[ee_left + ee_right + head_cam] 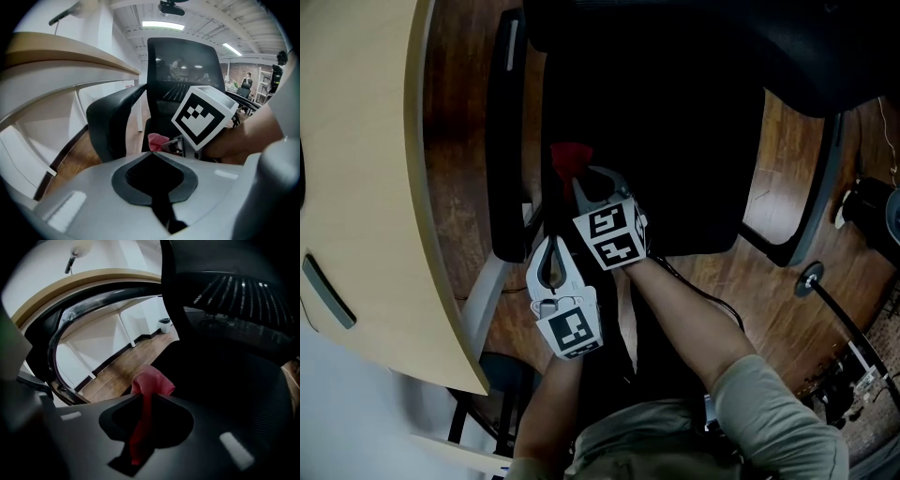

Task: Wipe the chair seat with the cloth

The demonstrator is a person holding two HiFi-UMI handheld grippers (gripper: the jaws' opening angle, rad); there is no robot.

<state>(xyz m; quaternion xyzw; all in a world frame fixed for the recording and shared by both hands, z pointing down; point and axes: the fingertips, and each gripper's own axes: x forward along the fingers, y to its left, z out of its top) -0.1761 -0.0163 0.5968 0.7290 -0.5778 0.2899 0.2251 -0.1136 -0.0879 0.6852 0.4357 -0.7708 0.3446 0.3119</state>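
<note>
Red cloth (570, 157) pinched in the jaws of the right gripper (578, 184), closed firmly on it. One strip of fabric running down between the two jaws, a bunched end sticking out past the tips. Held low over the left side of the black chair seat (675, 141), close to the black armrest (504, 141). Contact between cloth and seat not clear in the dark.

Jaws of the left gripper (551, 242) together, tips meeting, nothing between them. Placed just behind and to the left of the right one, by the seat's near left corner, pointing towards the cloth. Marker cubes of both grippers close together.

Light wooden bench (375, 187) curving past the armrest on the left. Brown wooden floor (778, 187) under the chair. Dark mesh backrest (234, 301) rising beyond the cloth in the right gripper view.
</note>
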